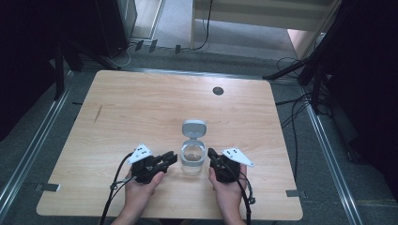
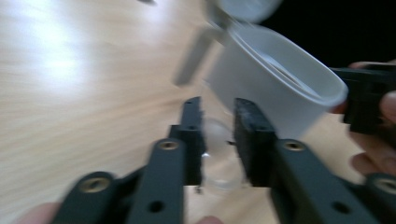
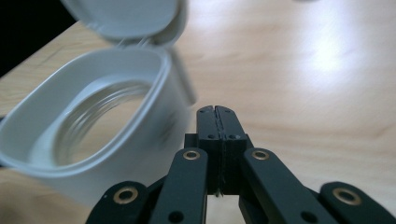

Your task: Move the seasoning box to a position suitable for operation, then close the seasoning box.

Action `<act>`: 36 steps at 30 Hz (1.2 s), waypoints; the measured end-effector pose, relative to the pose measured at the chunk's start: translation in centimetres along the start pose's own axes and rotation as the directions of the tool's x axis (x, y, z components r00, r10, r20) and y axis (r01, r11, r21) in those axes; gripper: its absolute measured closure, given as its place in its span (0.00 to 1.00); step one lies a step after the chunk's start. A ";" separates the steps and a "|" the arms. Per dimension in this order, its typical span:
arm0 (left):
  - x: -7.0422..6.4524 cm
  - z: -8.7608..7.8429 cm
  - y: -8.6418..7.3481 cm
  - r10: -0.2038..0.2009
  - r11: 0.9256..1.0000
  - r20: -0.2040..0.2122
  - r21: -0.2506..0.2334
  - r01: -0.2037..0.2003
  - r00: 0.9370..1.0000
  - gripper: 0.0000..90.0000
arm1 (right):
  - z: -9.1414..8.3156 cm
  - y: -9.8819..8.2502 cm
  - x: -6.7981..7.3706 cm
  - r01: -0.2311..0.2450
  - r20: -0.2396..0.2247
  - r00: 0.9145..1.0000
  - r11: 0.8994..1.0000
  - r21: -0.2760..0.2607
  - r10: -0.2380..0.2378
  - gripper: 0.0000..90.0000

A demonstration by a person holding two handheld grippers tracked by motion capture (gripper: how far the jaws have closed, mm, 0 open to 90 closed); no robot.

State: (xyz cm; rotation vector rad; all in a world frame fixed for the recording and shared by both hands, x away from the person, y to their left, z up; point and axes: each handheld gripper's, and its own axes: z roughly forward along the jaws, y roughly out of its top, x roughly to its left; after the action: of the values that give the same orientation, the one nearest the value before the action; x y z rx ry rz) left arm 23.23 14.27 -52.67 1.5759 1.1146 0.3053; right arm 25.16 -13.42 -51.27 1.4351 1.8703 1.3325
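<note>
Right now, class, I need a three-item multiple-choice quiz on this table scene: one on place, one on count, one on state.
1. Where does the container stand?
A. between the two claws
B. at the far left corner
C. on the floor

2. How many claws are at the table?
A. one
B. two
C. four

3. How is the container's lid?
A. shut
B. missing
C. flipped open

Answers:
1 A, the left claw and right claw flank it.
2 B, one in each hand.
3 C, the lid stands back behind the open rim.
</note>
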 end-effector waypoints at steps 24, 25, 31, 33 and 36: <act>8.8 -7.1 -2.1 -0.034 0.999 -0.201 -0.026 0.029 0.979 0.37 | 0.9 7.1 -1.3 0.084 -0.243 0.965 0.994 -0.065 -0.098 0.99; 8.8 -7.0 -2.1 -0.033 0.999 -0.186 -0.019 0.030 0.982 0.37 | 0.9 7.1 -1.2 0.083 -0.250 0.963 0.994 -0.065 -0.097 0.99; 8.5 -6.7 -2.2 0.016 1.000 -0.131 0.026 -0.013 0.991 0.38 | 0.2 6.7 -1.3 0.086 -0.297 0.949 0.994 -0.073 -0.104 0.98; 8.6 -6.8 -2.2 0.001 1.000 -0.122 0.015 0.001 0.993 0.38 | 0.0 6.8 -1.3 0.084 -0.295 0.950 0.993 -0.080 -0.104 0.98; 8.8 -6.8 -2.1 -0.015 1.000 -0.107 0.010 0.016 0.994 0.39 | 0.6 7.9 -1.4 0.072 -0.240 0.966 0.993 -0.091 -0.092 0.99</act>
State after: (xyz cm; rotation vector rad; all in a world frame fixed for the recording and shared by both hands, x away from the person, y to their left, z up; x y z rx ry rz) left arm 21.97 25.24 -55.36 1.5748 1.2122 0.3779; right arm 30.00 -14.40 -44.89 1.1840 1.9777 1.5851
